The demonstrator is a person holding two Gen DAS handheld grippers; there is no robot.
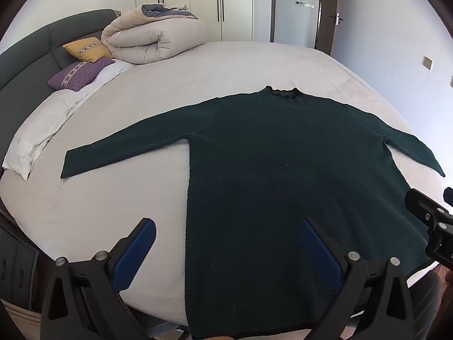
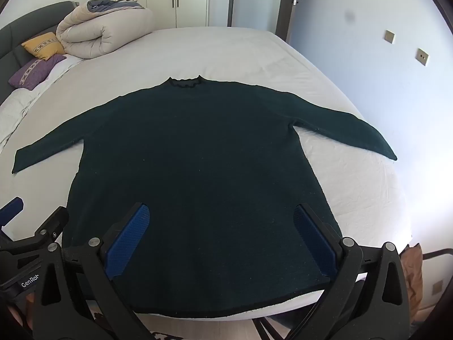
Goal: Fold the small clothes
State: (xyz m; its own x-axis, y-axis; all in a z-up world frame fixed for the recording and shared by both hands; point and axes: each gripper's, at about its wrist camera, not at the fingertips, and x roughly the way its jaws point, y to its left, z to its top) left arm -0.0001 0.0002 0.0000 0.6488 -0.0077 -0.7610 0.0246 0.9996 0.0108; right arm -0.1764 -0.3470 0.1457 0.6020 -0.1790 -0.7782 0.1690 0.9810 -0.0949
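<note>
A dark green long-sleeved sweater [image 1: 271, 155] [image 2: 192, 153] lies flat on the white bed [image 1: 158, 90] [image 2: 226, 53], collar at the far end, both sleeves spread out sideways, hem at the near edge. My left gripper [image 1: 229, 229] hovers open above the hem's left side; its left pad is over bare sheet, its right pad over the sweater. My right gripper [image 2: 220, 215] hangs open over the middle of the hem, with nothing between its blue pads. Each gripper shows at the edge of the other's view.
A rolled beige duvet [image 1: 153, 36] [image 2: 104, 34] lies at the far left of the bed, with a yellow cushion [image 1: 86, 49] and a purple cushion [image 1: 76, 75] by the dark headboard [image 1: 25, 56]. Wardrobe doors [image 1: 206, 2] and a door stand behind. A wall runs along the right.
</note>
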